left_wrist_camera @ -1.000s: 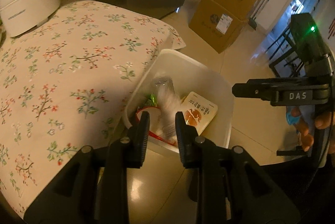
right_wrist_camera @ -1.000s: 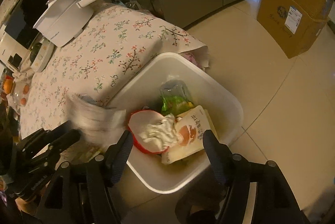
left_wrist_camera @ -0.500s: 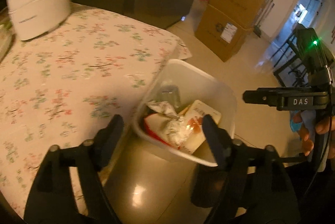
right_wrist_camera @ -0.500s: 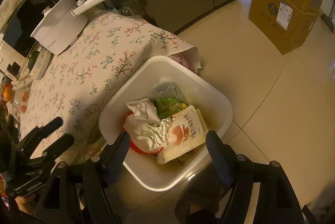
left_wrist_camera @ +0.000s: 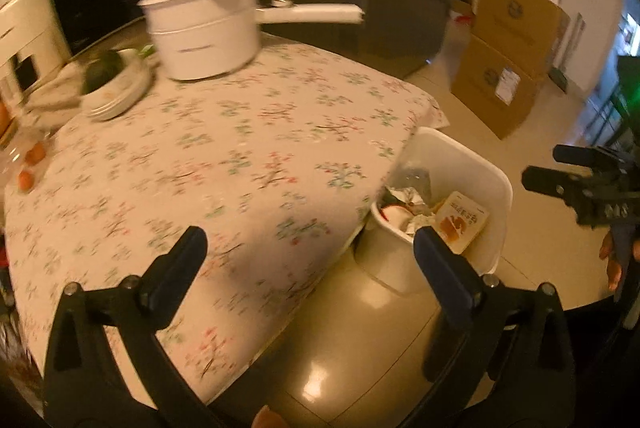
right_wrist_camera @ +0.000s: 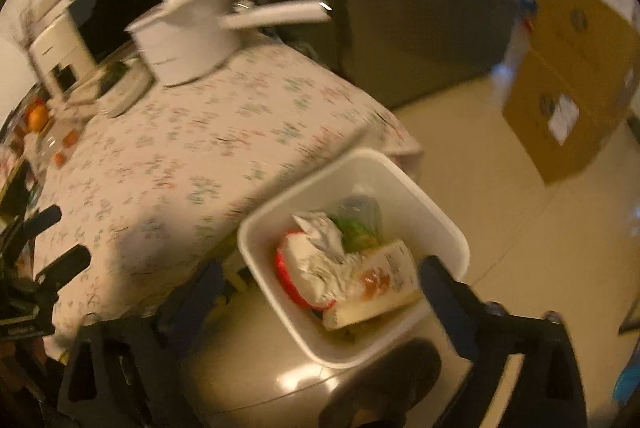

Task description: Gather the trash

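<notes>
Crumpled wrapper [right_wrist_camera: 320, 260] now dropped in white bin [right_wrist_camera: 448, 224] off the tabletop [left_wrist_camera: 224, 164] corner; left gripper [left_wrist_camera: 308, 248] fingers spread, empty, pulled back; right gripper [right_wrist_camera: 316, 280] fingers spread too.

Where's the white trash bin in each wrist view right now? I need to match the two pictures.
Left wrist: white trash bin right of centre, beside the table's corner.
Right wrist: white trash bin low centre, between the tongs.
Shared landmark: white pot with the long handle, on the floral tablecloth.
</notes>
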A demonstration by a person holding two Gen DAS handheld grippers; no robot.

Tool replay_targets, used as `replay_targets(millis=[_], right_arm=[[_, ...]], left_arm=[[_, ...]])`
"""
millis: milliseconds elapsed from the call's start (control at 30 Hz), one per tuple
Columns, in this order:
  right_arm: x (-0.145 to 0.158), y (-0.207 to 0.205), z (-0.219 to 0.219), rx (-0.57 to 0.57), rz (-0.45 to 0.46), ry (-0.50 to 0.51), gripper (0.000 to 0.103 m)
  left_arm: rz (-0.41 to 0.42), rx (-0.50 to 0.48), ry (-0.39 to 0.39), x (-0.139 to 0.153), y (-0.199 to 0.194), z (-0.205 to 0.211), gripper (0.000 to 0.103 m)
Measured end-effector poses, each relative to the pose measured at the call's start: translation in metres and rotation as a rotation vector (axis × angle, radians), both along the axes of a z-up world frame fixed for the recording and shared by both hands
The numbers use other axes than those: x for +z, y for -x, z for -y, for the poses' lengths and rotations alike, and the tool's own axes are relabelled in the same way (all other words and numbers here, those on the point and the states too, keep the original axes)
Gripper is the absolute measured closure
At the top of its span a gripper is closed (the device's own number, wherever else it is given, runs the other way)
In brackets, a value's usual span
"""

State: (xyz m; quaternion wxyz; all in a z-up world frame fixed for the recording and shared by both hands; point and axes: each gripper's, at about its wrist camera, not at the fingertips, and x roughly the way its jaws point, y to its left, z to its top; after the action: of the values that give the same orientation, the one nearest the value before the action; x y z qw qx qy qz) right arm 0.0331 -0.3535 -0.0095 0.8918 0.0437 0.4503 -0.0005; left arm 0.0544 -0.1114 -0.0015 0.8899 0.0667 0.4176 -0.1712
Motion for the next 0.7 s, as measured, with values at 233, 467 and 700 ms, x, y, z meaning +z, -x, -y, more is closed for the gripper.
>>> replay_targets(millis=[233, 467, 700], right_arm=[[0.032, 0.036, -0.056, 0.083, 0.181, 0.113, 0.000], [0.036, 0.054, -0.098, 0.141, 0.266, 0.150, 0.000], [0.047, 0.053, -0.114, 0.133, 0.358, 0.186, 0.000]], left_arm=[[0.081, 0.151, 0.036, 0.023, 0.030, -0.039, 0.001], [0.176, 0.257, 0.046, 0.033, 0.049, -0.070, 0.001], [0.214, 0.301, 0.041, 0.032, 0.057, -0.082, 0.001]])
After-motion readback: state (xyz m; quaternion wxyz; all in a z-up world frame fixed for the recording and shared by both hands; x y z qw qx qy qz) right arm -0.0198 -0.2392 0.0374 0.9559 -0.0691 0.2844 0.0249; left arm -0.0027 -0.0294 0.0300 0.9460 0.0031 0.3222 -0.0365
